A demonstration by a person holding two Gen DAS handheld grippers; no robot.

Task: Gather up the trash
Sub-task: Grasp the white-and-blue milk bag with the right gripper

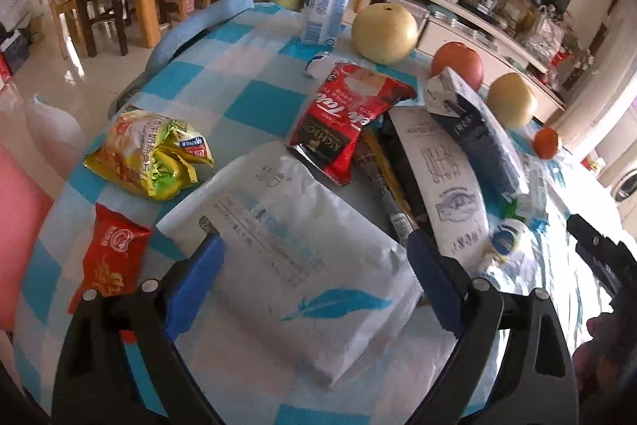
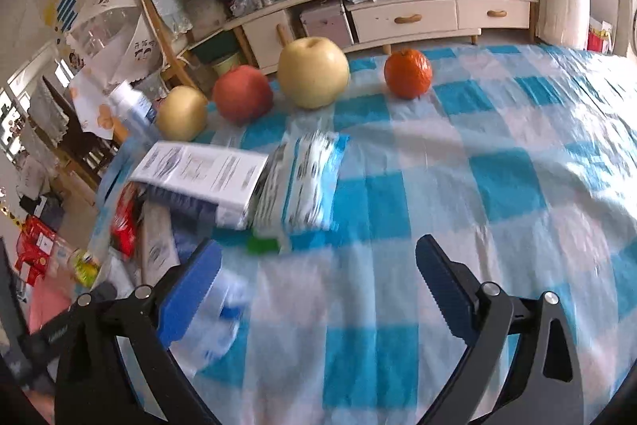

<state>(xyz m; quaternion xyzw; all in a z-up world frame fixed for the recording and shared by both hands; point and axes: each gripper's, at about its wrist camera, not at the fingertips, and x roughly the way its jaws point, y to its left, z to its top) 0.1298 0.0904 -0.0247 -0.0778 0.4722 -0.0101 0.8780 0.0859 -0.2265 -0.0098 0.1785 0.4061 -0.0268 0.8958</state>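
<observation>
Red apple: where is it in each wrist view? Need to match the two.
Left wrist: red apple sits upper right, between two yellow pears, behind the dark blue carton.
Right wrist: red apple sits upper left, again between the two pears.
Shared landmark: the orange, at the row's end.

Both wrist cameras are looking forward and down, close over the checked tablecloth (image 2: 458,186). Both are sharing the red apple (image 1: 457,63) and the orange (image 2: 407,73).
</observation>
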